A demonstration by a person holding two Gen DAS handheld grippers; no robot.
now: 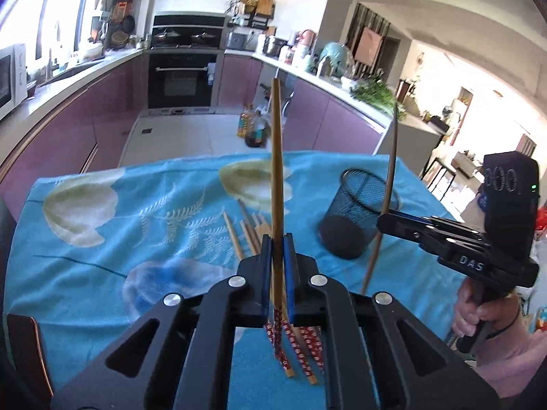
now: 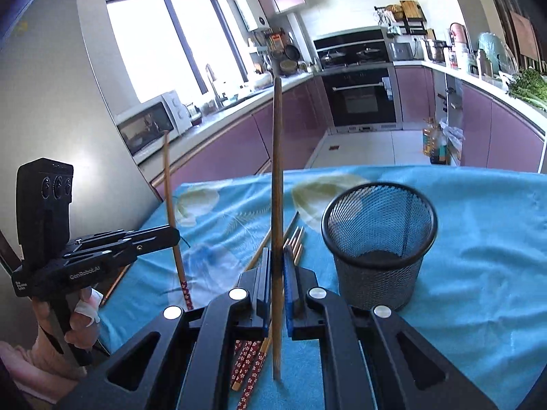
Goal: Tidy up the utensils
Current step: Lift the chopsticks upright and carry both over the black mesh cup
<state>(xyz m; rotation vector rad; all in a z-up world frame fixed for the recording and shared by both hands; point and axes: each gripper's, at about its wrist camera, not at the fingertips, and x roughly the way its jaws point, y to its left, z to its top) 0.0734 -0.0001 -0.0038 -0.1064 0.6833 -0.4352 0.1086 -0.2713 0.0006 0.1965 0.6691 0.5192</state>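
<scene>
- You stand at a table draped in a blue floral cloth [image 1: 102, 225], with a kitchen of purple cabinets beyond its far edge.
- A black mesh cup [image 2: 377, 242] stands upright on the cloth, to the right of the pile and near your right gripper. It looks light, so a knock could tip it; judge it the likely home for the utensils.
- Your left gripper [image 1: 277, 249] is clenched on one chopstick [image 1: 276, 171], which stands nearly upright between the blue pads, its red patterned end hanging below.
- Your right gripper [image 2: 277, 266] is likewise clamped on a second chopstick [image 2: 276, 188], held steeply with its tip pointing up and away.
- Both grips sit toward the lower part of the sticks, leaving most of the length above; expect them to pivot if you tilt quickly.
- A loose pile of chopsticks [image 2: 253, 358] lies on the cloth beneath both grippers, left of the cup, their red patterned ends nearest you.
- These sticks look thin, stiff, light and smooth. Take each near its middle, squarely across the pads, so it cannot swing or slip.
</scene>
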